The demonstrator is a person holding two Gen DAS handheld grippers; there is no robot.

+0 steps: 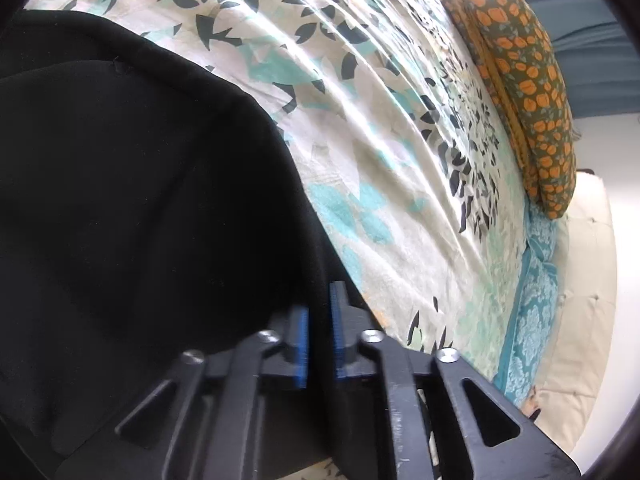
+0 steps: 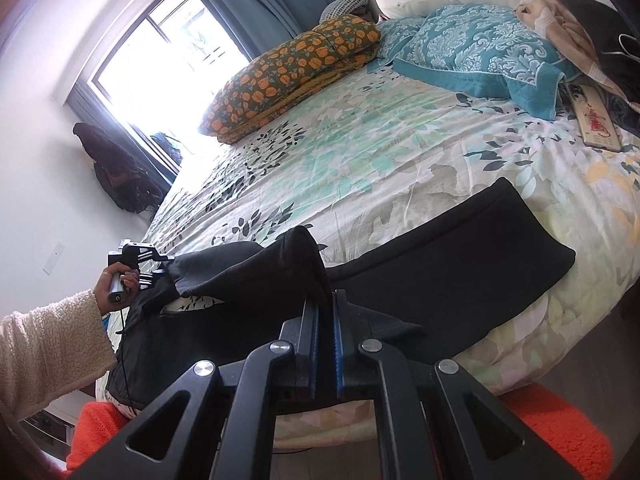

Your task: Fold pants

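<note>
Black pants (image 2: 460, 248) lie along the near edge of a bed with a floral sheet (image 2: 360, 140). One end stretches flat to the right. The other end is lifted in a fold. My right gripper (image 2: 326, 304) is shut on a raised ridge of the black cloth, which peaks just above its blue pads. Farther left, a hand in a cream fleece sleeve (image 2: 48, 344) holds my left gripper (image 2: 158, 274), pinched on the pants' edge. In the left wrist view the pants (image 1: 140, 200) fill the left side, and the left gripper (image 1: 318, 304) has dark cloth between its blue pads.
A folded orange-patterned quilt (image 2: 288, 72) and a teal pillow (image 2: 480, 52) lie at the head of the bed. A phone (image 2: 596, 120) rests at the right beside a pile of clothes (image 2: 580, 28). An orange rug (image 2: 560, 432) lies below the bed's edge. A window (image 2: 168, 60) is at the far left.
</note>
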